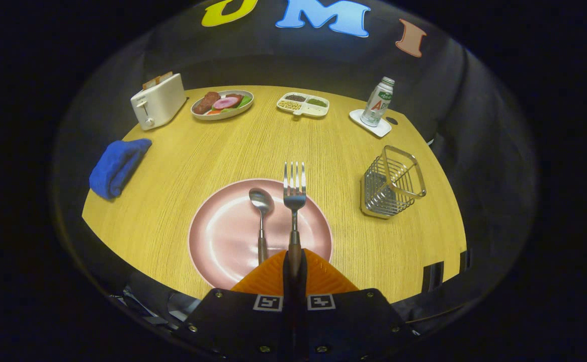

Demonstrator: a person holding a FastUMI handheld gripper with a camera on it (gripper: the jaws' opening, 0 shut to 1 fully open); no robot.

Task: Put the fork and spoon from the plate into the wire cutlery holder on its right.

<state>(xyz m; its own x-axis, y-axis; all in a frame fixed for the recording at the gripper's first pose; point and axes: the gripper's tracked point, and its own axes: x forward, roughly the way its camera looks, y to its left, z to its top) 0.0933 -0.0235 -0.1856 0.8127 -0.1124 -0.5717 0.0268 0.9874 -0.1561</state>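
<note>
So, my gripper (295, 264) clamped on fork (294, 193) handle, fingers pressed together around it, tines pointing ahead over pink plate (213, 236). Spoon (261, 211) lies on plate just left of fork. Risk: smooth thin metal handle could pivot or slip in grip, esp. w/ tines-heavy end. Wire holder (391, 183) off to right, tilted-looking, light, open grid; may tip or snag tines. Plate glossy.
</note>
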